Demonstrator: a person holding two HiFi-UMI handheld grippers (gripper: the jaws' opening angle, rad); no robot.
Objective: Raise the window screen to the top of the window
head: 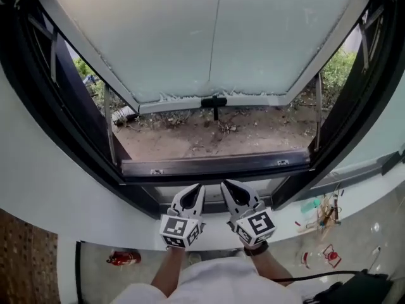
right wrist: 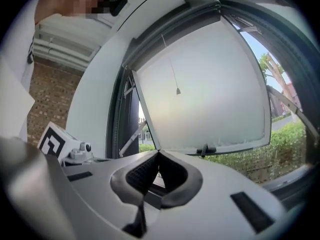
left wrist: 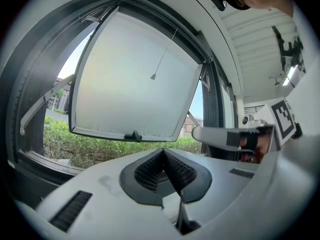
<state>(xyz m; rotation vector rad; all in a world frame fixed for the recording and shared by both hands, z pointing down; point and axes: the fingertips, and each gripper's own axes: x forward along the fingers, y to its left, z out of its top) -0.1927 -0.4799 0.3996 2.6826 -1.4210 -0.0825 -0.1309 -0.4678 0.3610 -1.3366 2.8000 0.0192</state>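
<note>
The dark-framed window stands with its frosted sash swung outward, a black handle on the sash's lower edge. I see no mesh across the opening. A thin pull cord with a small end piece hangs down from the top of the frame, also visible as the cord in the right gripper view. My left gripper and right gripper are side by side just below the sill, pointing at the window. Both are shut with nothing between their jaws, and neither touches the window.
A white curved wall and ledge surround the frame. Small clutter lies on the ledge at the right. A red object sits on the floor at lower left, and dark gear at lower right. Bare soil and shrubs lie outside.
</note>
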